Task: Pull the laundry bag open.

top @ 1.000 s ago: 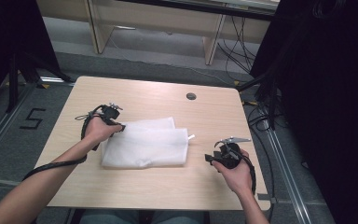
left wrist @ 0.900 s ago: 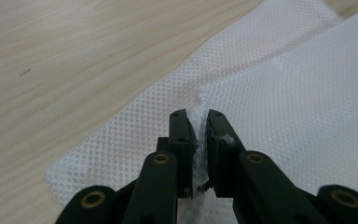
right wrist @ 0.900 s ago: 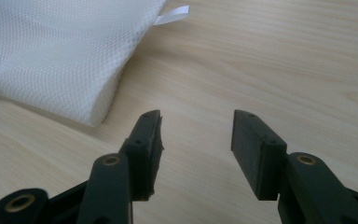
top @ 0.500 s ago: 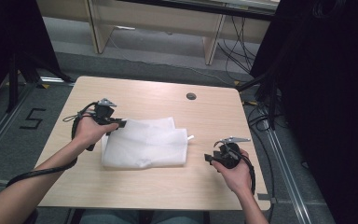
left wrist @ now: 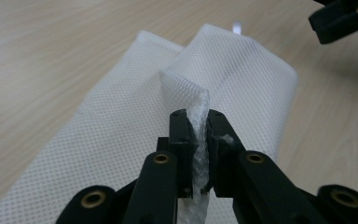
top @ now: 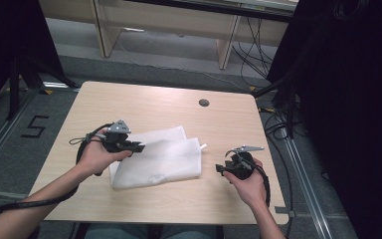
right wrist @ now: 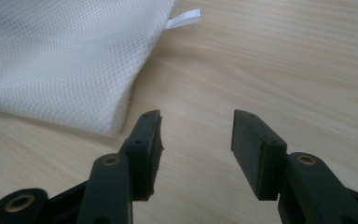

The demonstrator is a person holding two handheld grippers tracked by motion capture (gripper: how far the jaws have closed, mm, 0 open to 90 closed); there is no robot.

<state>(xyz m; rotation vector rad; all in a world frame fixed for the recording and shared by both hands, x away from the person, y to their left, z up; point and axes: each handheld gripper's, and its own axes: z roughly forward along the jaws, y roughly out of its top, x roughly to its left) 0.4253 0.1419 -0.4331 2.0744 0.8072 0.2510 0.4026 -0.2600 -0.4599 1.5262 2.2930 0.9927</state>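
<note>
A white mesh bag lies folded in the middle of the wooden table. My left gripper is at the bag's left edge, shut on a pinched fold of the mesh and lifting it a little off the rest of the bag. My right gripper rests just right of the bag, open, with bare table between its jaws. In the right gripper view the mesh bag lies to the upper left, with a small white loop tab at its corner.
A round dark cable grommet sits in the table near the far edge. Cables trail from both grippers over the table edges. Dark curtains and cables stand to the right of the table, and a marked floor lies to the left.
My left gripper has pulled back to the left with the bag's edge pinched, dragging a fold of mesh with it. The right gripper has stayed where it was.
</note>
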